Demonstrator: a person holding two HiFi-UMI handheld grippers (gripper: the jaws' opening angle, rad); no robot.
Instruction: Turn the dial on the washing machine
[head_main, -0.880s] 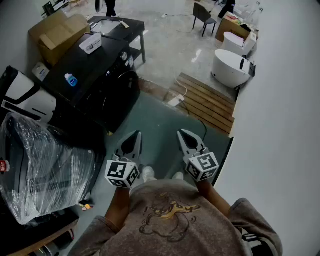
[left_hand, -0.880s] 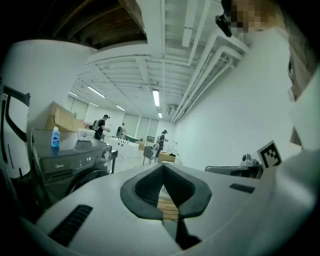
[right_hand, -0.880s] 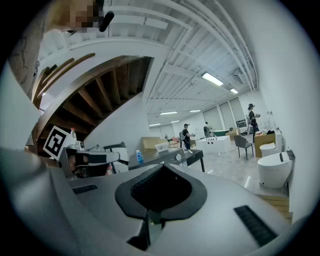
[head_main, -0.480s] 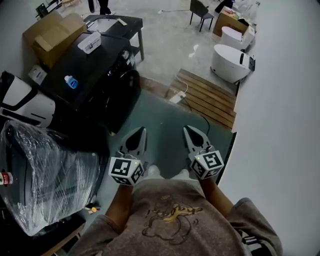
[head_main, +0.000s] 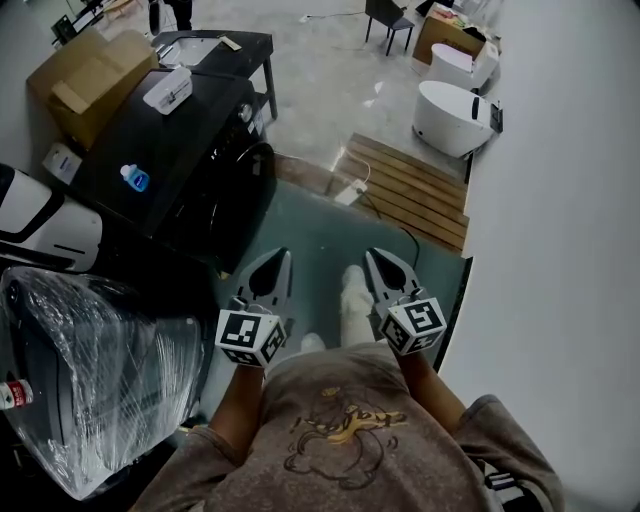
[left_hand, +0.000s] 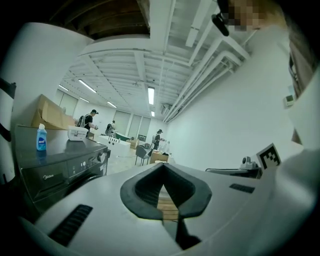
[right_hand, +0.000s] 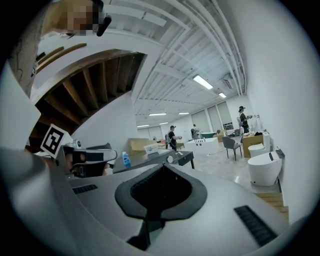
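Your head camera looks steeply down over your chest to the floor (head_main: 320, 235). The left tongs (head_main: 283, 256) and right tongs (head_main: 369, 254) lie close below it, and the washing machine (head_main: 190, 160) is farther off at upper left. The left gripper view sits low behind its own tongs and faces level across the room, with the machine near on its left. The right gripper view faces much the same way and catches the left tongs at its left edge. All three views share the machine and the blue bottle (head_main: 133, 177) on top.

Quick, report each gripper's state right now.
Left gripper: closed, nothing between its jaws.
Right gripper: closed, nothing between its jaws.
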